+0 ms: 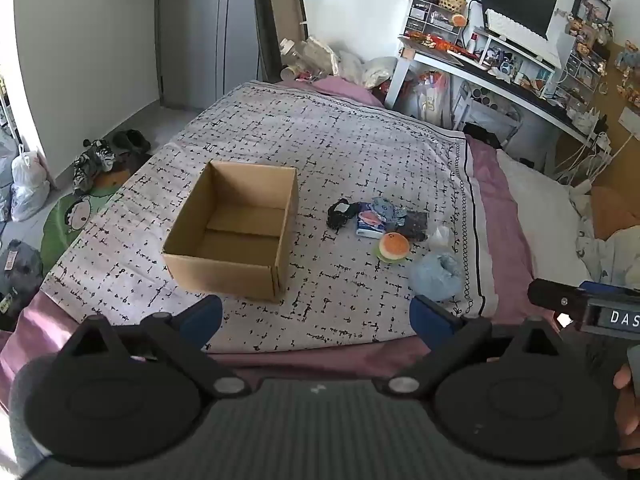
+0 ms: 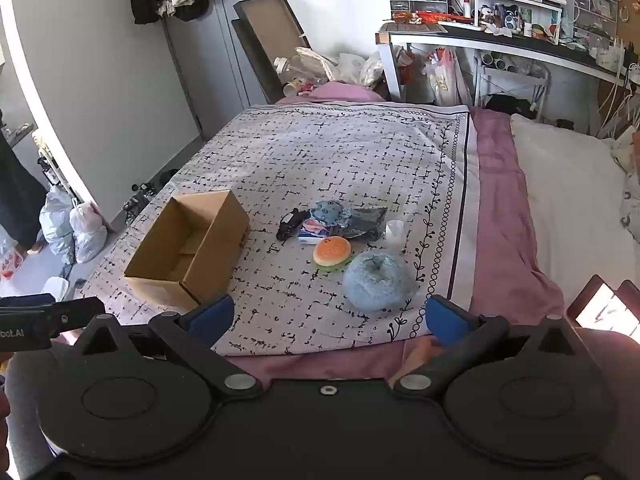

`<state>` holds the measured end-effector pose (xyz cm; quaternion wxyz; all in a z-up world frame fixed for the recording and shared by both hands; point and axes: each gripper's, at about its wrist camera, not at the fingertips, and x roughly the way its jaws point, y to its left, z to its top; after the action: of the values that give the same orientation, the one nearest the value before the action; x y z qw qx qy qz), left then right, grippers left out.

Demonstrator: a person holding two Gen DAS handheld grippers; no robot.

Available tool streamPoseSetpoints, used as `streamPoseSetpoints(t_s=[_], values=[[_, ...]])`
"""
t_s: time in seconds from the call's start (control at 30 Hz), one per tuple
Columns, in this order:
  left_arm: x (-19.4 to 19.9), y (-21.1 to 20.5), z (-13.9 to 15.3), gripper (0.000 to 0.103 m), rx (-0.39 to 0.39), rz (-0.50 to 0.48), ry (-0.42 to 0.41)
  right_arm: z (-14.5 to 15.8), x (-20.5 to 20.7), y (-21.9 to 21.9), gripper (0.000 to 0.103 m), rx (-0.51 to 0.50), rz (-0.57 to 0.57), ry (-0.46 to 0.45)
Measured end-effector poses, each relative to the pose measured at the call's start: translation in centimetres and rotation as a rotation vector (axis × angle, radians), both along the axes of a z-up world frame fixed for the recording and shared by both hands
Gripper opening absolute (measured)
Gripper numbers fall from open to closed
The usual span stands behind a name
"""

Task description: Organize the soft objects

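An open, empty cardboard box stands on the patterned bed cover. Right of it lies a cluster of soft things: a burger-shaped squishy, a fluffy light-blue ball, a black fabric item, a blue plush, a tissue pack and a dark pouch. My left gripper is open and empty, above the bed's near edge in front of the box. My right gripper is open and empty, just short of the blue ball.
The bed cover lies on a pink sheet with a white pillow at right. A cluttered desk stands beyond the bed. Bags and shoes lie on the floor at left.
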<state>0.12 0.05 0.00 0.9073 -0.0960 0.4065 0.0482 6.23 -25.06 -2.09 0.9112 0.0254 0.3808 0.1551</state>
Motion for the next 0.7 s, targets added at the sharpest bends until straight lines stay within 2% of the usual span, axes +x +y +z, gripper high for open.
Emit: streamPoseSetpoints(t_s=[0.7], values=[[-0.2,-0.4,0.7,0.099,0.012,-0.005,-0.025,0.4,0.2,-0.8,0.103,-0.002,-0.022,0.006]])
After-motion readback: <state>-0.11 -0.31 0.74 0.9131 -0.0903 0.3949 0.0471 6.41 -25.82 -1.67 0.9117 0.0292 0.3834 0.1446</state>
